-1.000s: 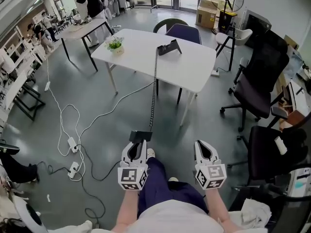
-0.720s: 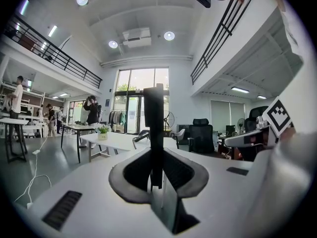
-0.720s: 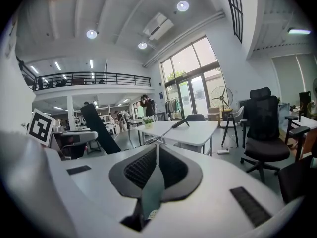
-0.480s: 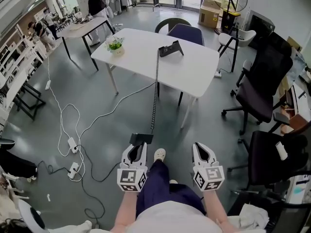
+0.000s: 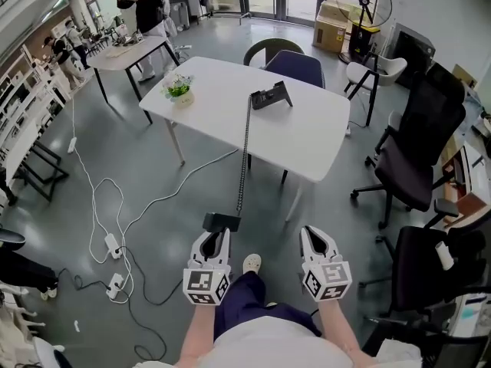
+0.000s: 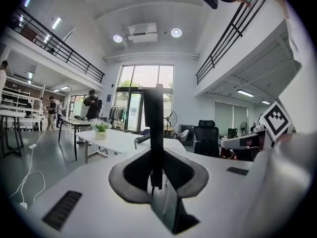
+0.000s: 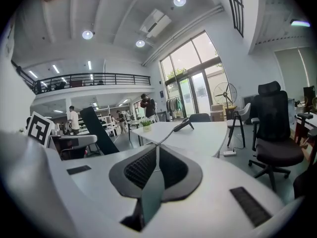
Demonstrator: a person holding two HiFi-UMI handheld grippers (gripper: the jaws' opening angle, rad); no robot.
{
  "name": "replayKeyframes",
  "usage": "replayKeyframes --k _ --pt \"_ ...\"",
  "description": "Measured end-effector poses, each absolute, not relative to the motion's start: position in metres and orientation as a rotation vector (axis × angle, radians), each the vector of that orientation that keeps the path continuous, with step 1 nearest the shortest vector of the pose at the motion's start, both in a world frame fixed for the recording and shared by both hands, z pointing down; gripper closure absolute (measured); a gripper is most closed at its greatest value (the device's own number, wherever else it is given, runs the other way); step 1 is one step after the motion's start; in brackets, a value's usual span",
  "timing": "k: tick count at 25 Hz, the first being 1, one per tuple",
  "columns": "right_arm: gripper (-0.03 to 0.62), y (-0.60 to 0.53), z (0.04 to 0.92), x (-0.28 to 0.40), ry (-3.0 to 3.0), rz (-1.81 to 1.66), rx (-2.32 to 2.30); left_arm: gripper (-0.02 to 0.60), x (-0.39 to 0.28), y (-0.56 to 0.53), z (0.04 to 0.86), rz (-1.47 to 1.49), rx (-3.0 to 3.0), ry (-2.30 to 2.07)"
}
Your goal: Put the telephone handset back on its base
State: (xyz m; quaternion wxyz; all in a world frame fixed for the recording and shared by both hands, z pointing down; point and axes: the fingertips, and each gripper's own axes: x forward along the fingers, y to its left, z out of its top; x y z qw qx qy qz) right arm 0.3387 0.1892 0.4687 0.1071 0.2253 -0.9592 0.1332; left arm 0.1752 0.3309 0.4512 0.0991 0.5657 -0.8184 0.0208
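Note:
The black telephone base [image 5: 270, 97] sits on the white table [image 5: 307, 136] ahead of me. Its coiled cord [image 5: 244, 159] runs off the table's near edge down to the black handset [image 5: 222, 222]. My left gripper [image 5: 217, 236] is shut on that handset, well short of the table and above the floor. In the left gripper view the handset [image 6: 153, 128] stands upright between the jaws, with the base [image 6: 143, 138] far beyond. My right gripper [image 5: 313, 236] is alongside, shut and holding nothing. In the right gripper view its jaws meet [image 7: 156, 165], the handset [image 7: 98, 131] shows at the left and the base [image 7: 184, 124] far off.
A small potted plant [image 5: 179, 88] stands at the table's left end. Two chairs [image 5: 295, 65] are behind the table and black office chairs [image 5: 418, 148] are at the right. Cables and power strips [image 5: 113, 245] lie on the floor at the left. A person stands by another table [image 5: 130, 48].
The table with the base has come nearer in the head view as I step forward. Both grippers keep their places in front of me, the left still on the handset.

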Motion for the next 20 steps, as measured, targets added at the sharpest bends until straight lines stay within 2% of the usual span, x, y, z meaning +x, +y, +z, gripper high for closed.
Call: replayKeyframes --k 20 --pt "0.551 0.103 0.461 0.206 -2.795 0.355 0.719 0.505 0.042 0.242 0.442 0.033 1.729 -2.382"
